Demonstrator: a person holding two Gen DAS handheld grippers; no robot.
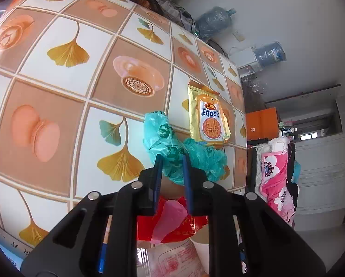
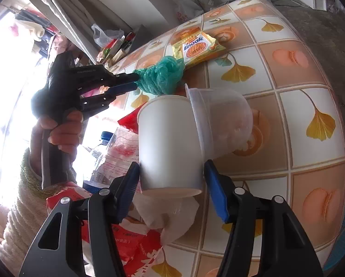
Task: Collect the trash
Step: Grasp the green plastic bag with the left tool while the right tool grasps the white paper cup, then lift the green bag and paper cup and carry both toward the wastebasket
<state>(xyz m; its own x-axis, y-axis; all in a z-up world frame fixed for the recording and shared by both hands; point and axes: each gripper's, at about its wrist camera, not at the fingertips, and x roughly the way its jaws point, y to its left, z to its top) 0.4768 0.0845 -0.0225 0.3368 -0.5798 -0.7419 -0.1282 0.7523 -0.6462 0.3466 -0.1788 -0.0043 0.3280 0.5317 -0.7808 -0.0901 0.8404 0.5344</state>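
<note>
A crumpled green plastic bag [image 1: 186,157] is seen lying near the table's edge, and it is pinched between the narrowly set blue fingers [image 1: 158,173] of the left gripper [image 1: 171,161]; in the right wrist view the same bag [image 2: 160,76] is shown bunched at the tips of that gripper [image 2: 135,82], which is held by a hand [image 2: 59,129] in a fleecy cream sleeve [image 2: 22,198]. Just beside the bag, and partly overlapped by it, a yellow Enaak biscuit packet [image 1: 207,115] is laid flat on the table [image 1: 56,92], whose cloth is printed with ginkgo leaves, macarons and coffee cups.

Closer to the right camera, a white paper cup [image 2: 170,145] is seen, its base flanked by the blue pads [image 2: 215,191] of the right gripper [image 2: 172,182]. These fingers are set at a middling width around the cup; the left pad appears to touch its wall, while firm pressure from the other pad cannot be told. A translucent plastic cup [image 2: 221,124] is leaned against the paper cup's rim, tilted on its side. A crumpled white tissue [image 2: 170,219] is seen below the paper cup.

Past the table's edge, red wrappers [image 1: 184,226] and a printed plastic bag [image 1: 172,258] are gathered in a heap, with a blue-capped bottle [image 2: 103,143] among them.
</note>
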